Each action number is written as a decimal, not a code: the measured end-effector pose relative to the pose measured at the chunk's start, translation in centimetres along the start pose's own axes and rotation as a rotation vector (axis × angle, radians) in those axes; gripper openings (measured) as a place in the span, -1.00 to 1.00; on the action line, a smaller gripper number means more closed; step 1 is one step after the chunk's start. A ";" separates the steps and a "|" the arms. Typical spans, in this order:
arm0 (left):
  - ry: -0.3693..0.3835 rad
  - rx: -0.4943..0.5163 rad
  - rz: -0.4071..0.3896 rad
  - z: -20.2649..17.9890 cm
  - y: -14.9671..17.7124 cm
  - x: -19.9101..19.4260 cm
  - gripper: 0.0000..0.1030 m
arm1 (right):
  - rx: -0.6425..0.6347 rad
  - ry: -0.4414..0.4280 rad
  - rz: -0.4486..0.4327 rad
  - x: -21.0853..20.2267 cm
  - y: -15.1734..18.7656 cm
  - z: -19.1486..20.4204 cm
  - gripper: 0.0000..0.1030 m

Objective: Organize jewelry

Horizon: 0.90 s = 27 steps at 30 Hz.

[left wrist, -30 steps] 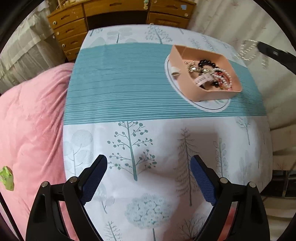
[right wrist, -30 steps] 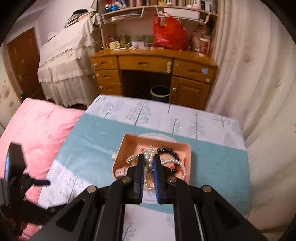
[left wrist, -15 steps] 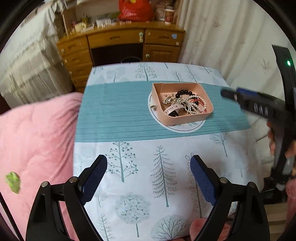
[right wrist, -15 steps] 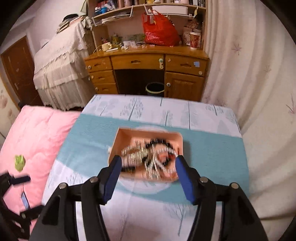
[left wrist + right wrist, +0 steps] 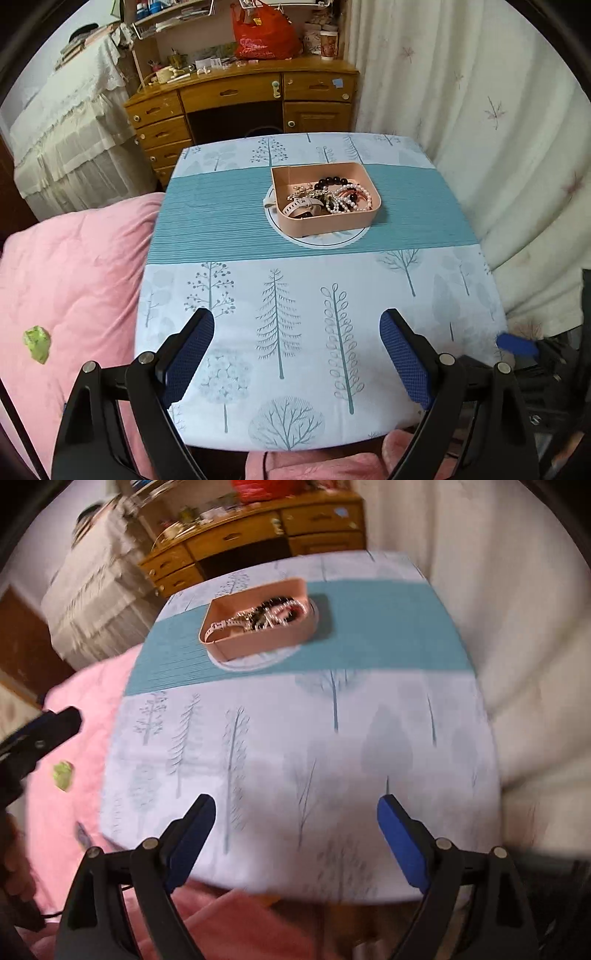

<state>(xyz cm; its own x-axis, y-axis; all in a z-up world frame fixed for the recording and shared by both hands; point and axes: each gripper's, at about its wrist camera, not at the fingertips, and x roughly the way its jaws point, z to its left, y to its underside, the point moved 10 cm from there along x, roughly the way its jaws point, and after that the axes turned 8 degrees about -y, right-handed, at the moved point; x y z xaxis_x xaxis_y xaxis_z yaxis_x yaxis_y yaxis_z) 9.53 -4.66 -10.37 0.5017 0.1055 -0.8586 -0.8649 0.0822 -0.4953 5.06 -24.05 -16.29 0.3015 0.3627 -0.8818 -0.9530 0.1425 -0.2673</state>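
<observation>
1. The left gripper point(image 5: 297, 356) hangs over the near end of the table, its blue-padded jaws spread wide with nothing between them; only the printed cloth shows in the gap.
2. The right gripper point(image 5: 295, 836) is also over the near end of the table; its jaws are opening and already stand wide apart, with nothing between them. Its view is blurred.
3. In the right wrist view, the left gripper shows as a dark shape at the left edge, over the pink quilt point(image 5: 74, 812).
4. Under both grippers lies the tablecloth point(image 5: 295, 295), pale with tree prints and a teal striped band across the middle.
5. The pink tray point(image 5: 325, 201) sits on the teal band, toward the far half of the table, resting on a white round mat point(image 5: 325, 242) that shows at its near side.
6. The jewelry lies heaped inside the tray: a dark bead bracelet point(image 5: 332, 181) at the back, a pearl strand point(image 5: 343, 201) toward the right, a pale strap point(image 5: 299, 205) at the front left, and small metal pieces tangled between them.
7. Left of the table a pink quilt bears a small green scrap point(image 5: 37, 343).
8. Beyond the table stands a wooden desk point(image 5: 240, 96) with a red bag point(image 5: 264, 37) on top; a pale curtain point(image 5: 480, 110) hangs on the right.
</observation>
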 end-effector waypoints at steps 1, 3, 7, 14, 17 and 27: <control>-0.014 0.002 0.000 -0.1 0.2 -0.5 0.75 | 0.014 -0.014 0.001 -0.4 0.3 0.1 0.74; -0.020 0.000 -0.002 -0.4 0.4 -1.5 0.75 | 0.023 -0.025 -0.004 -1.5 0.8 0.5 0.75; -0.034 0.001 -0.029 -0.5 0.7 -3.1 0.75 | 0.006 -0.078 -0.033 -3.8 0.1 2.8 0.75; -0.095 -0.041 -0.027 0.6 2.2 -4.1 0.98 | -0.115 0.029 -0.203 -7.3 -1.2 5.1 0.86; -0.096 -0.066 -0.038 1.2 2.2 -4.6 0.98 | -0.140 0.038 -0.207 -7.5 -1.1 5.6 1.00; -0.081 -0.066 -0.067 0.7 2.2 -5.1 0.98 | -0.177 0.049 -0.219 -7.6 -1.2 6.2 1.00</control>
<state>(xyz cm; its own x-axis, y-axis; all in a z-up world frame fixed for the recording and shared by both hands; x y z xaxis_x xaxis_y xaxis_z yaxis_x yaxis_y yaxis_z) 5.11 -4.28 -6.99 0.5561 0.1816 -0.8110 -0.8273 0.0270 -0.5612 4.11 -21.30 -6.86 0.5034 0.2954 -0.8120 -0.8567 0.0482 -0.5136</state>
